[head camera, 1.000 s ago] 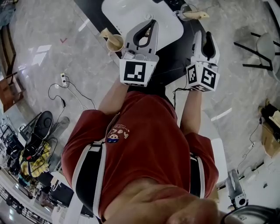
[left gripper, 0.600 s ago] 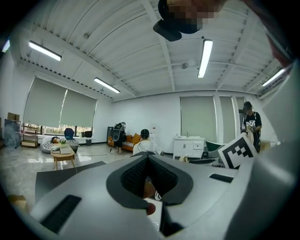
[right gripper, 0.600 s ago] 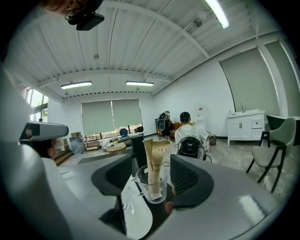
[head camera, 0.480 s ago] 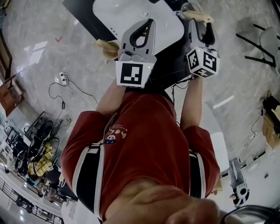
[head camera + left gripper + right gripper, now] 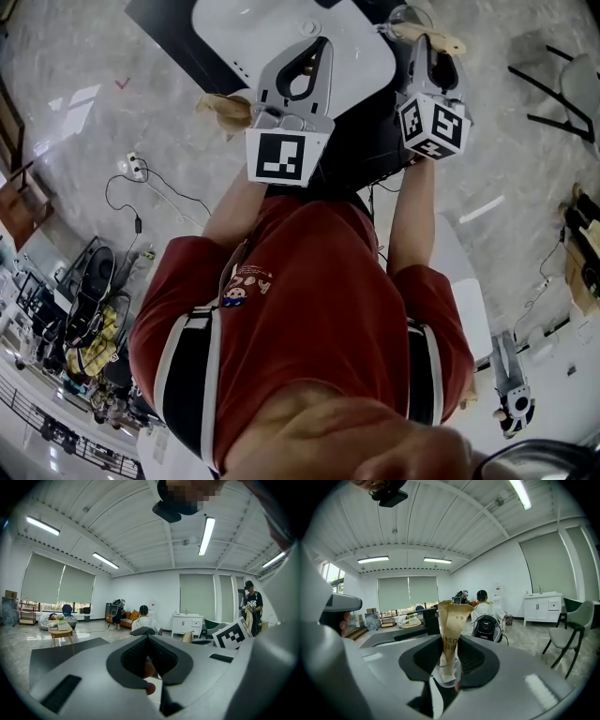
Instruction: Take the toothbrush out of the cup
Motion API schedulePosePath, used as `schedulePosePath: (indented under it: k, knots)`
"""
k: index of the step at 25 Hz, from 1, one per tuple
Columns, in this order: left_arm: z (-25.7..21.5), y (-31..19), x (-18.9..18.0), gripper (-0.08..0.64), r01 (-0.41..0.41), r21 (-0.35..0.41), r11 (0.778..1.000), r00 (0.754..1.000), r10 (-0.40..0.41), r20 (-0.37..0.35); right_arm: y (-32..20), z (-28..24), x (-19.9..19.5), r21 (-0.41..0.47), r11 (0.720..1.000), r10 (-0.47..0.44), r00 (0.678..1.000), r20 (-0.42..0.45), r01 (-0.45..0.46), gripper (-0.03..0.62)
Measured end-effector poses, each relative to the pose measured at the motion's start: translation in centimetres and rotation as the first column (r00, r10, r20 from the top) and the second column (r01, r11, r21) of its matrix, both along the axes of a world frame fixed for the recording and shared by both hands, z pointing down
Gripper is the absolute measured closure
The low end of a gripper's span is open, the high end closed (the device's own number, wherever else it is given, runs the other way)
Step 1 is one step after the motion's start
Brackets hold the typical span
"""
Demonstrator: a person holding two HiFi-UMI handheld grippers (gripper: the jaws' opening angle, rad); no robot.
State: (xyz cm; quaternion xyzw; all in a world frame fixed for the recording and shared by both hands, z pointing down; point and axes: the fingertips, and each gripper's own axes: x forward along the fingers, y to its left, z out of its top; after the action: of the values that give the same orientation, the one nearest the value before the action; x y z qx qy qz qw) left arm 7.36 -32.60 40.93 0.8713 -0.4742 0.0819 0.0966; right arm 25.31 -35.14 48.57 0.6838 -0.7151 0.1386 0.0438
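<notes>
At the top of the head view, both grippers reach over a dark counter (image 5: 367,122) with a white sink basin (image 5: 234,28) set in it. Left gripper (image 5: 323,43) lies over the basin's right edge, jaws pressed together at the tips. A tan object (image 5: 223,105) sits just left of it at the counter edge; what it is can't be made out. Right gripper (image 5: 433,49) reaches the clear cup (image 5: 411,16) near the counter's far right edge, with the paper-wrapped toothbrush (image 5: 455,43) at its tips. Bare marble floor (image 5: 112,141) lies to the left; a dark chair (image 5: 562,84) stands well apart on the right.

Left gripper view: the left gripper (image 5: 147,638) is clenched, tips meeting. A tan blob shows in the hollow behind them, not identifiable. Right gripper's marker cube (image 5: 233,634) is close on the right. Wide open floor ahead; a white cabinet (image 5: 187,625) and a seated person (image 5: 140,618) are far back.

Right gripper view: the right gripper (image 5: 447,644) has its jaws pinched on the paper-wrapped toothbrush (image 5: 452,618), pads touching both sides of the wrapper. The wrapper stands upright, its bottom end inside the clear cup (image 5: 446,677), its top rising clear above the jaws. Nothing stands close above it. A backpack (image 5: 487,625) and a grey chair (image 5: 569,630) are well apart behind.
</notes>
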Motion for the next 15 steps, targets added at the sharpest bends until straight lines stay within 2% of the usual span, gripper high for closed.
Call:
schedulePosePath:
  k: [3,9,15]
  knots:
    - [-0.1,-0.2,-0.1,0.555,0.004,0.001,1.000,1.000,-0.004,-0.001,-0.1,-0.2,-0.1,0.016,1.000,-0.001,1.000,-0.012,0.001,0.521]
    - [-1.3,0.1,-0.4,0.555,0.020,0.023,1.000,1.000,-0.020,-0.004,-0.2,-1.7,-0.7,0.056,0.998,-0.026,1.000,-0.008,0.026,0.546]
    - [-3.3,1.5,-1.2,0.555,0.056,0.054,0.997,0.998,-0.055,-0.028,0.7,-5.3,-1.4,0.124,0.990,-0.064,0.997,-0.036,0.068,0.557]
